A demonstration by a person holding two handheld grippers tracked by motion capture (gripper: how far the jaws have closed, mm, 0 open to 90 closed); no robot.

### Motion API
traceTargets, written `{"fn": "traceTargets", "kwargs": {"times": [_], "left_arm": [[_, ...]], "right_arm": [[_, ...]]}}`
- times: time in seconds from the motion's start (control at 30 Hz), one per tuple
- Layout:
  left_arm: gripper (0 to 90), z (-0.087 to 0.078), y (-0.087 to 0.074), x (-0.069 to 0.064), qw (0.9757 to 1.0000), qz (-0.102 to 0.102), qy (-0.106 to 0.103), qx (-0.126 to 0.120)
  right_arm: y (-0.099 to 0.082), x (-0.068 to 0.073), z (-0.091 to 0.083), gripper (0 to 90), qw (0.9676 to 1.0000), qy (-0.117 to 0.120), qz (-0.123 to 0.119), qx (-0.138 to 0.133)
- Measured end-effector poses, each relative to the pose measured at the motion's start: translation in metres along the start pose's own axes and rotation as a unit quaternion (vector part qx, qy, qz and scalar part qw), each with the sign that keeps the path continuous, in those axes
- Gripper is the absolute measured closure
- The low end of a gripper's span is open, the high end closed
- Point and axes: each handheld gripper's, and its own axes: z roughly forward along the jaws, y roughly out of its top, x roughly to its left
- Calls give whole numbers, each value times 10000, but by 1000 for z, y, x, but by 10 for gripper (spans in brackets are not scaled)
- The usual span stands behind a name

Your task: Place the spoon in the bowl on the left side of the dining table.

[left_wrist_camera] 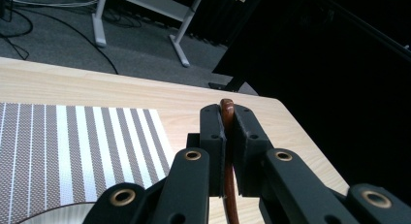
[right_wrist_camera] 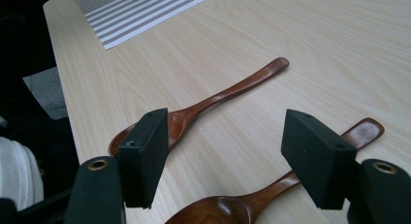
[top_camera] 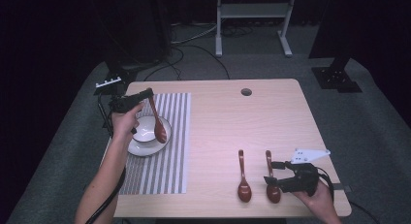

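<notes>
Holding one wooden spoon [top_camera: 156,121] over the bowl [top_camera: 145,132], left tool [top_camera: 145,94] clamped on its handle (two spoons [top_camera: 244,178] left on the worktop [top_camera: 232,122], right tool [top_camera: 269,172] apart over the nearer).

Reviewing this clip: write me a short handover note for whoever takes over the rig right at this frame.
Left gripper: shut on the handle of one wooden spoon, its scoop hanging over the white bowl on the striped placemat.
Right gripper: open, jaws astride the right-hand spoon near the front edge, not pressing it.
The left-hand spoon lies beside it, untouched.
Done: one spoon lifted to the bowl.
Left: probably set it down, then bring the other two.
</notes>
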Motion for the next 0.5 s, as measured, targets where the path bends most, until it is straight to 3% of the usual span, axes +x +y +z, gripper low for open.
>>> {"fn": "traceTargets", "kwargs": {"times": [0.5], "left_arm": [[843, -6, 6, 18, 9993, -202, 280, -124]], "right_arm": [[0, -1, 0, 327, 10000, -6, -2, 27]]}}
